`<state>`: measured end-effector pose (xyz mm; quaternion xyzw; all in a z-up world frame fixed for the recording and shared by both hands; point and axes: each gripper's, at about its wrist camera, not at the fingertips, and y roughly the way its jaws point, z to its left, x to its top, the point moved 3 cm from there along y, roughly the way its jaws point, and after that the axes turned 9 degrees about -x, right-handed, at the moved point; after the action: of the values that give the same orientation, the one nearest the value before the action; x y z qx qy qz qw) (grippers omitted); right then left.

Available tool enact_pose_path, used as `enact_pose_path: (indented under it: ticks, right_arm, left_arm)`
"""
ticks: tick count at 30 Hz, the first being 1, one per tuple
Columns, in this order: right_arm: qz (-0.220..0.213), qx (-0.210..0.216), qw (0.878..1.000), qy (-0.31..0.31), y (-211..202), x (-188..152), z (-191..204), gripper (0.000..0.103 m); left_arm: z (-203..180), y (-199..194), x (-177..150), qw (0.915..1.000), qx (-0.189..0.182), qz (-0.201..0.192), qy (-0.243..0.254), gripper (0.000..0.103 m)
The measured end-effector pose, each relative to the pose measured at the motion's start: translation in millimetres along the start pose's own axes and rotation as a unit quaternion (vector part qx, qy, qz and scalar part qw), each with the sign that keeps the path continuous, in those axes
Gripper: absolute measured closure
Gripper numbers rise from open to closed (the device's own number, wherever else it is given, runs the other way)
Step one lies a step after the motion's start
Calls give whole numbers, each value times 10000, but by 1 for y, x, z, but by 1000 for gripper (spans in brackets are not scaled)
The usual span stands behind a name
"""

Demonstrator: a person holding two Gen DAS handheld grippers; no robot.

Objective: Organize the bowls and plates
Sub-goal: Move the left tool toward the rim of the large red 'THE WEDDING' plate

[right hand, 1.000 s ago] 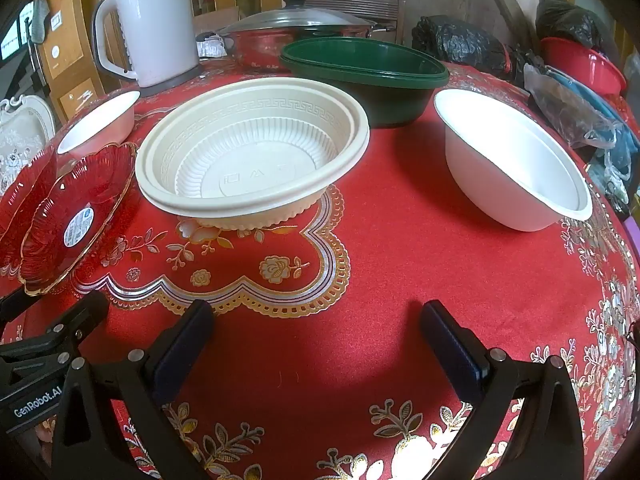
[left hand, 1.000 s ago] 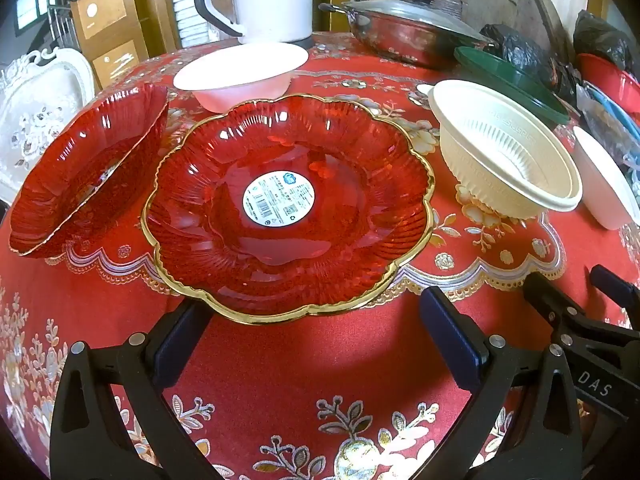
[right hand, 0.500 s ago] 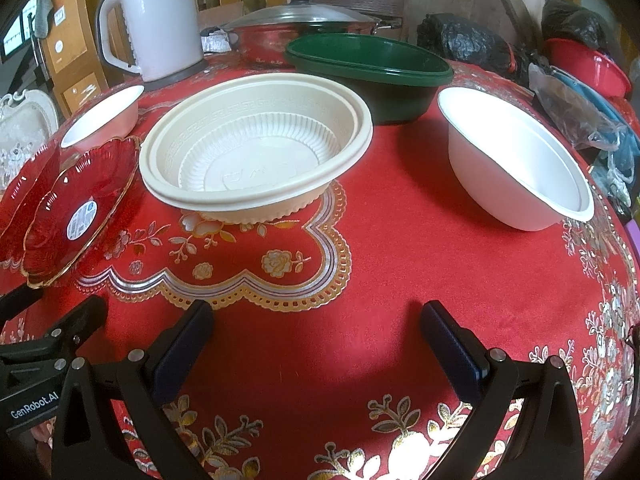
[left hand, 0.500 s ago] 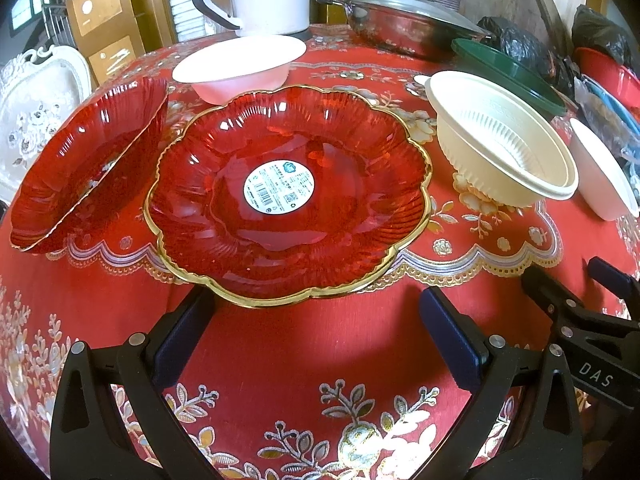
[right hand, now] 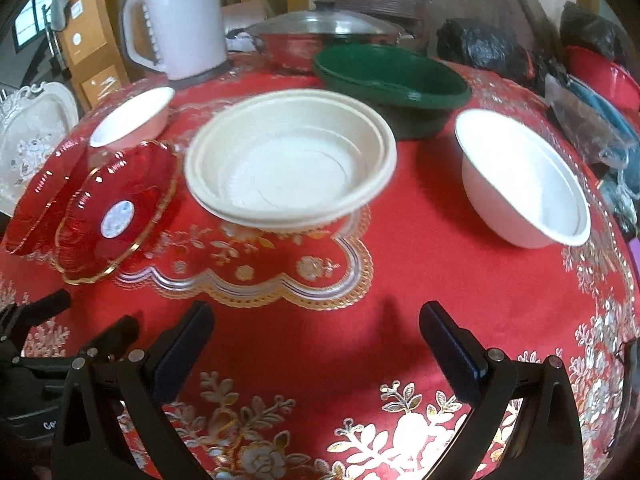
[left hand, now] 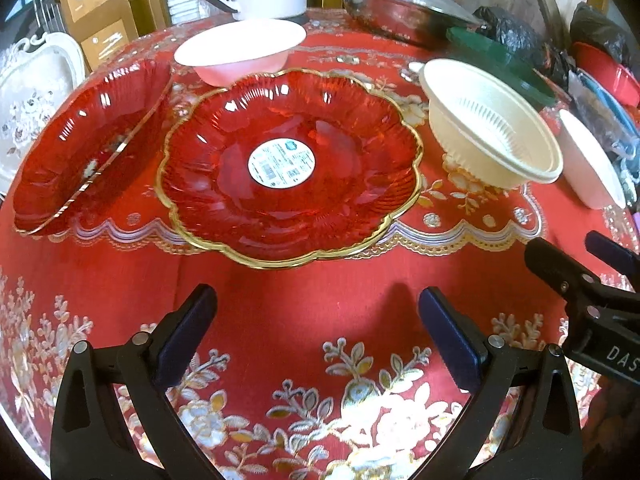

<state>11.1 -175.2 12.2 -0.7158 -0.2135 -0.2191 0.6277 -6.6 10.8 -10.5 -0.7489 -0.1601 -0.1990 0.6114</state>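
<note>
A red glass plate with a gold rim and a white sticker lies on the red tablecloth, just ahead of my open, empty left gripper. A second red plate lies to its left. Past them are a pink bowl, a cream bowl and a white bowl. My right gripper is open and empty, a short way in front of the cream bowl. The white bowl, a green bowl, the pink bowl and both red plates also show there.
At the back stand a white kettle and a lidded steel pan. Black bags and red and blue items crowd the right edge. A white ornate tray lies off the table to the left.
Both grippers have drawn back from the dishes and risen a little, so the plates and bowls sit farther ahead. Both stay open. No dish has moved.
</note>
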Motion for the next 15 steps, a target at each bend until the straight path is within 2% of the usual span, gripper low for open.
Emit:
enact_pose_path:
  ticks: [11,15]
  right_arm:
    - [-73,301,9995,-57,-29,15,15,1]
    - [-150,476,9986,-193,-41,24,31,1]
  left_arm:
    - [17,-44,5,9995,-11,-133,-273,1]
    - [37,-62,7,9987,149,-188,-442,1]
